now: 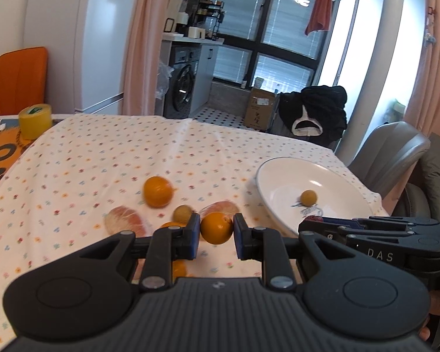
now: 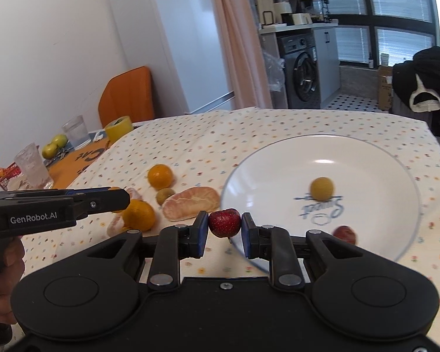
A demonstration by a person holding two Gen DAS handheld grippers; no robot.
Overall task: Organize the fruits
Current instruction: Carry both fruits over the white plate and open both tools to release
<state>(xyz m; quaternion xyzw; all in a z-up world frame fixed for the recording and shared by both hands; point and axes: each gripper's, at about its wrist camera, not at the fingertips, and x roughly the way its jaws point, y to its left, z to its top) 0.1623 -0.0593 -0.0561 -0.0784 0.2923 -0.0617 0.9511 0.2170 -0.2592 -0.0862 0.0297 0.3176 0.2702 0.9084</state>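
Observation:
My left gripper is shut on an orange, held just above the flowered tablecloth. My right gripper is shut on a red strawberry at the near-left rim of the white plate. In the plate lie a small yellow fruit and a red fruit. On the cloth left of the plate lie an orange, another orange, a brown longan and a peeled pomelo segment. A second pomelo segment shows in the left wrist view.
A yellow tape roll, two glasses and green apples stand at the table's far left on an orange mat. An orange chair is behind them. A grey chair stands past the plate's side.

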